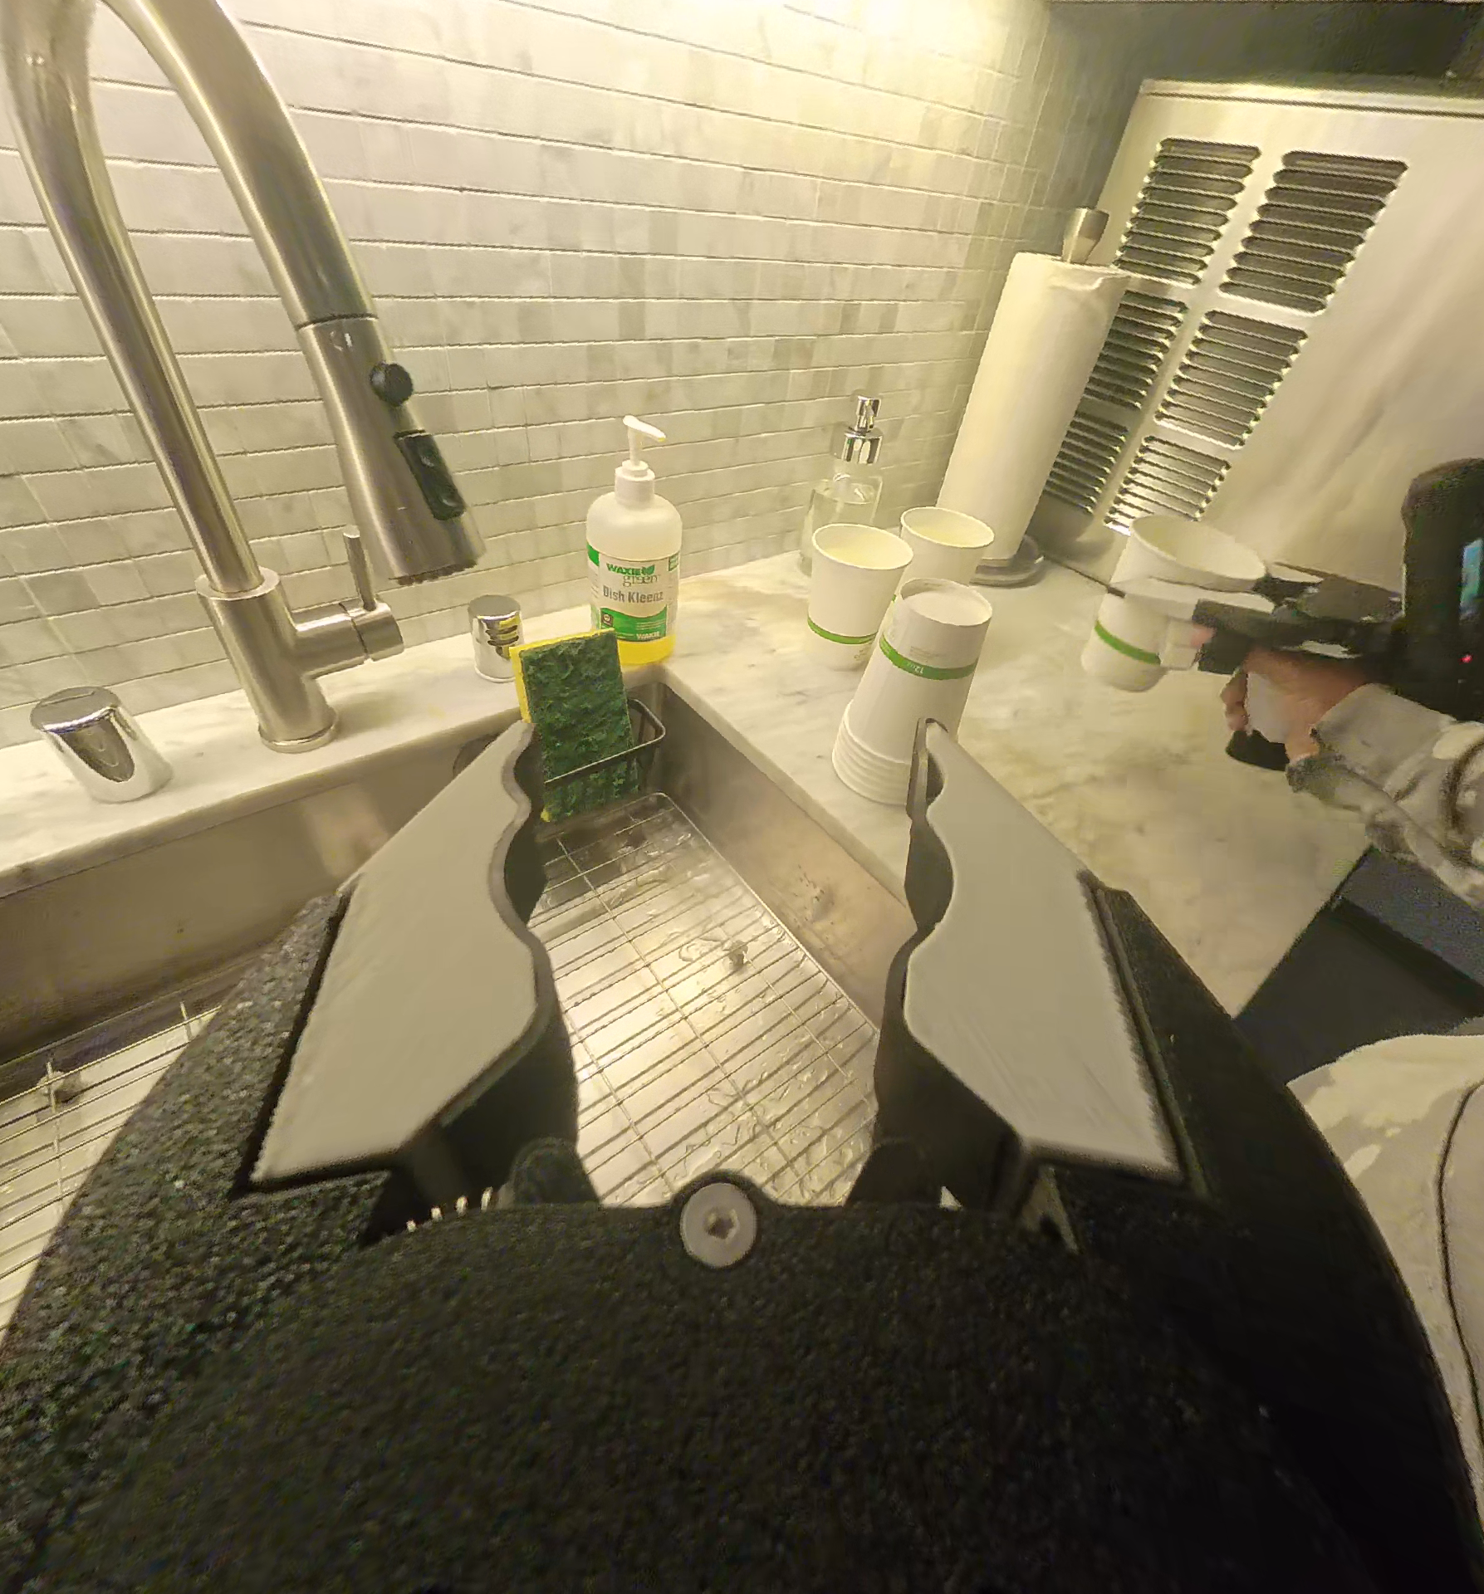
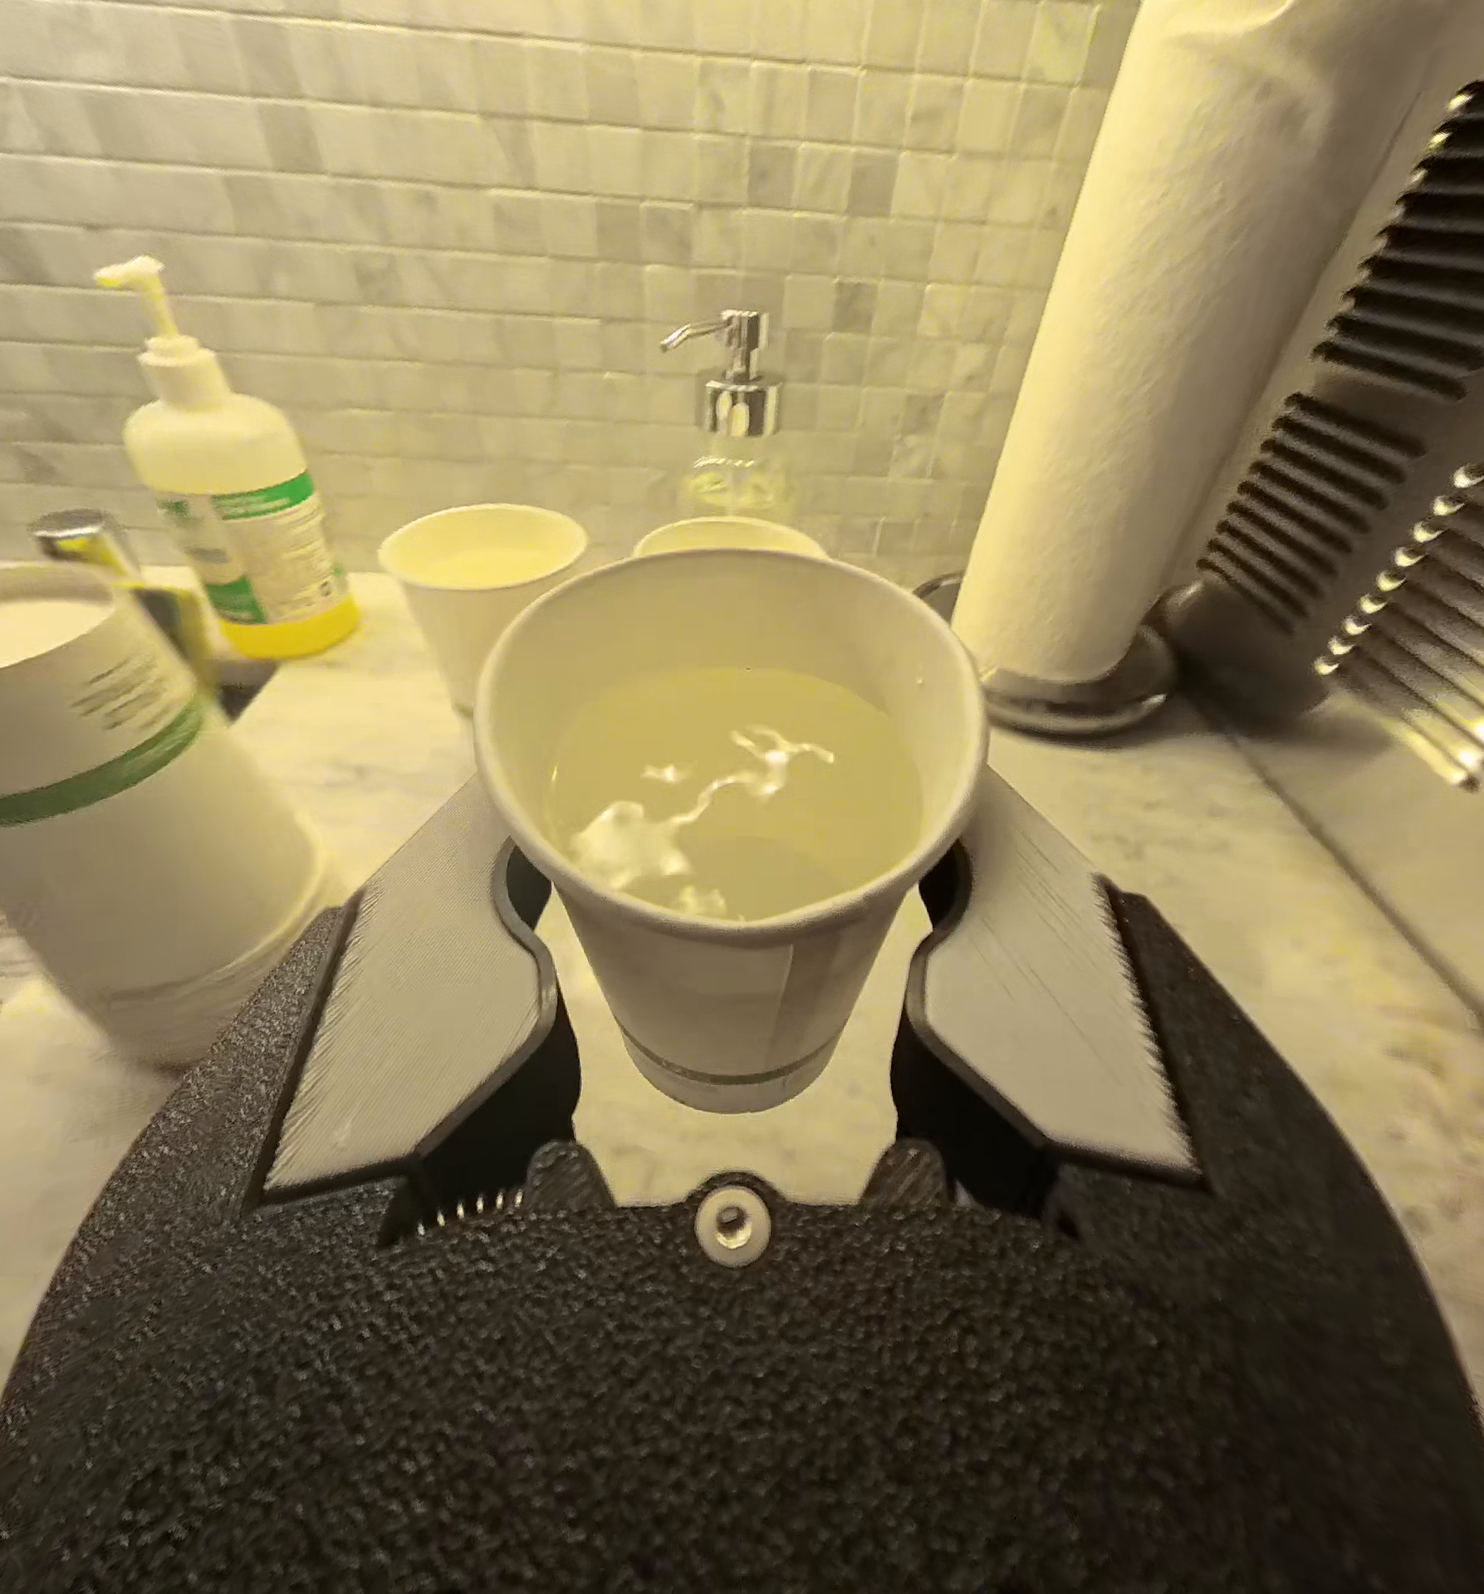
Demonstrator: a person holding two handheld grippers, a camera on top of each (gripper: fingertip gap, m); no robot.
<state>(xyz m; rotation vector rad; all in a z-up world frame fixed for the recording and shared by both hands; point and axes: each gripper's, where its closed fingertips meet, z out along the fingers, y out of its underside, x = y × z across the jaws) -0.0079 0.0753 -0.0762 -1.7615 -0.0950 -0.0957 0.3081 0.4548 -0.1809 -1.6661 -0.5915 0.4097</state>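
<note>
My right gripper point(image 2: 734, 811) is shut on a white paper cup point(image 2: 721, 975) and holds it upright above the marble counter point(image 2: 1152, 992). The cup holds clear liquid point(image 2: 738, 776) with a rippled surface. The fingertips are hidden behind the cup's wall. In the left wrist view the right gripper point(image 1: 1157, 604) and its cup point(image 1: 1118, 655) show at the far right, held by a hand point(image 1: 1273, 699). My left gripper point(image 1: 721, 742) is open and empty above the steel sink point(image 1: 790, 854), over its wire grid point(image 1: 704, 1018).
Two upright paper cups point(image 1: 855, 595) point(image 1: 945, 539) and a stack of upturned cups point(image 1: 911, 690) stand on the counter by the sink. A sponge point(image 1: 574, 724), soap bottle point(image 1: 635, 561), glass dispenser point(image 1: 850, 483), faucet point(image 1: 203, 345), paper towel roll point(image 1: 1023, 405) and vented appliance point(image 1: 1238, 345) stand around. My hands' fingertips stand some 50 cm from each other.
</note>
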